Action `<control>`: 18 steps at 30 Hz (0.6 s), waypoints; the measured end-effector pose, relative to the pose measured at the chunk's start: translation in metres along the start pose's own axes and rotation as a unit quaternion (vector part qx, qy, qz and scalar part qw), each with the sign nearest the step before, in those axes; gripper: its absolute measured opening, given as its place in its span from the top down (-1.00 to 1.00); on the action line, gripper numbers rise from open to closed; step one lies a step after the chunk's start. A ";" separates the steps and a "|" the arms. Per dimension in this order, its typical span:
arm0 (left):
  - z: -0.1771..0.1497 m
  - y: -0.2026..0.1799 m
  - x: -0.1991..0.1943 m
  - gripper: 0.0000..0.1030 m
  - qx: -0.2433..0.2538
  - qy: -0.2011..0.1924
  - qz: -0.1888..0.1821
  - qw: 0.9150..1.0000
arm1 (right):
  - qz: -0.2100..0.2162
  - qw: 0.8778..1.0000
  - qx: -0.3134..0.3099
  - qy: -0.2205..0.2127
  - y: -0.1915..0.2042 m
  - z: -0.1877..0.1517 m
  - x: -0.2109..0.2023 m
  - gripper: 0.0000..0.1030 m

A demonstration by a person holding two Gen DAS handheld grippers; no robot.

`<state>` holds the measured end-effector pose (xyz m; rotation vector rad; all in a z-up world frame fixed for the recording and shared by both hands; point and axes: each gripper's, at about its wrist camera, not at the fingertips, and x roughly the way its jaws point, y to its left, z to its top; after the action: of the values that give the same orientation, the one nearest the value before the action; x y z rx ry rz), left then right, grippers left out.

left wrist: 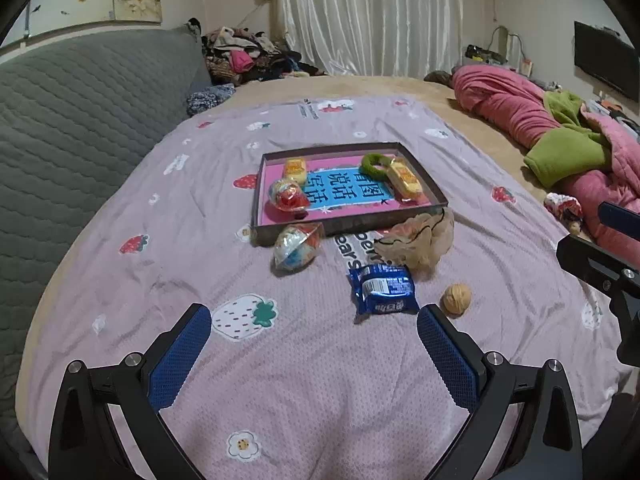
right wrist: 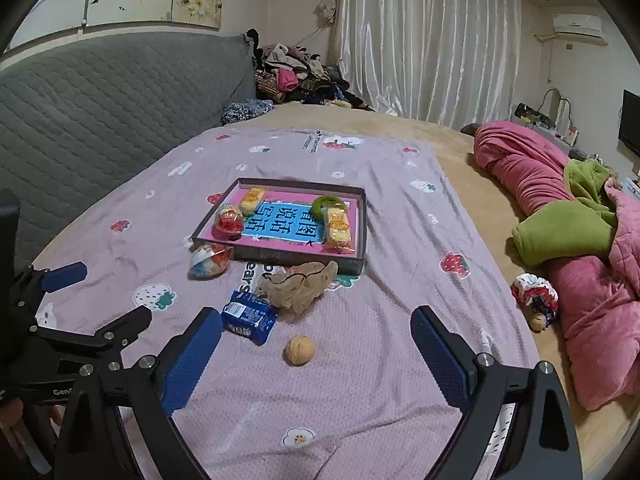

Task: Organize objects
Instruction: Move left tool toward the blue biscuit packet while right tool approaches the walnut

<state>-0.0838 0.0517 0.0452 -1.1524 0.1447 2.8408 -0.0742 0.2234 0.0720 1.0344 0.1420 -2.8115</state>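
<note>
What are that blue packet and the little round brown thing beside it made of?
The blue packet looks like glossy plastic film: it shines and its ends are crimped. The round brown thing looks like a walnut, with a matte, wrinkled, woody shell.

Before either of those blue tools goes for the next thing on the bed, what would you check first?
1. Left tool open and empty: ok.
2. Right tool open and empty: ok.
3. Things remaining outside the box: not ok. The walnut, blue snack packet, beige mesh pouch and clear toy ball lie on the sheet.
4. Walnut free to grab: ok, it lies apart from the packet.
5. Room in the box: ok, its blue middle is bare.
6. Tools clear of each other: cannot tell; they are side by side.
</note>
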 end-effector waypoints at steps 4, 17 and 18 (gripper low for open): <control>-0.002 -0.003 0.002 -1.00 0.007 0.000 -0.001 1.000 | 0.000 1.000 -0.001 0.001 -0.001 -0.003 0.000 -0.86; -0.010 -0.003 0.015 -1.00 0.003 0.018 -0.002 1.000 | 0.007 1.000 -0.007 0.016 0.001 -0.012 0.007 -0.86; -0.010 -0.003 0.017 -1.00 0.002 0.020 -0.003 1.000 | 0.010 1.000 -0.008 0.016 0.001 -0.013 0.008 -0.86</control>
<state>-0.0889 0.0541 0.0262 -1.2069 0.1501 2.8121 -0.0719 0.2232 0.0571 1.0731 0.1565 -2.7726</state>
